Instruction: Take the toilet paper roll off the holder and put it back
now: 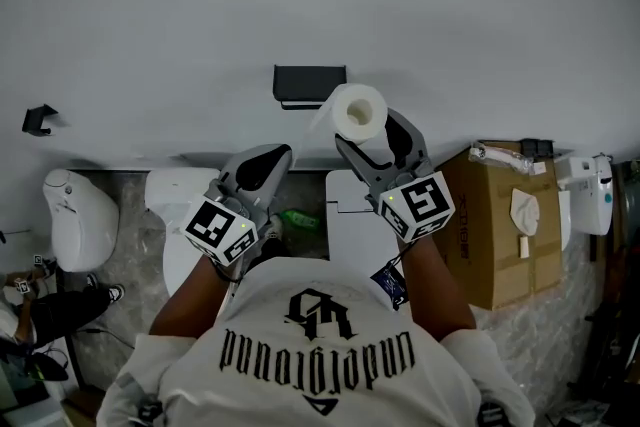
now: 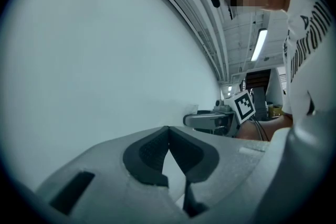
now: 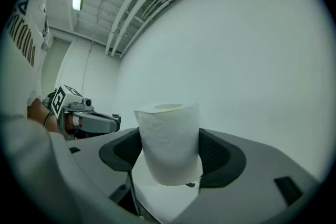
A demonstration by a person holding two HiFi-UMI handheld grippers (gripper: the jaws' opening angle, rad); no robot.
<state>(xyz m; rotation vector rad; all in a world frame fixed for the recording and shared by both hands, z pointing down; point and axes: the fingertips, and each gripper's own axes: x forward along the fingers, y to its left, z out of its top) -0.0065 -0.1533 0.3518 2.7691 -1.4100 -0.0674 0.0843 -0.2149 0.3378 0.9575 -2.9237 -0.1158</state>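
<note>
In the head view my right gripper is shut on a white toilet paper roll, held in front of the pale wall with its hollow core facing me. A black holder is fixed to the wall just up and left of the roll, with nothing on it. In the right gripper view the roll stands upright, squeezed between the dark pads of my right gripper. My left gripper is lower and to the left, shut on nothing; its jaws touch at the tips.
Below the grippers are a white toilet and a green object. A cardboard box stands at the right with a white wall unit beyond it. A white fixture and a small black wall bracket are at the left.
</note>
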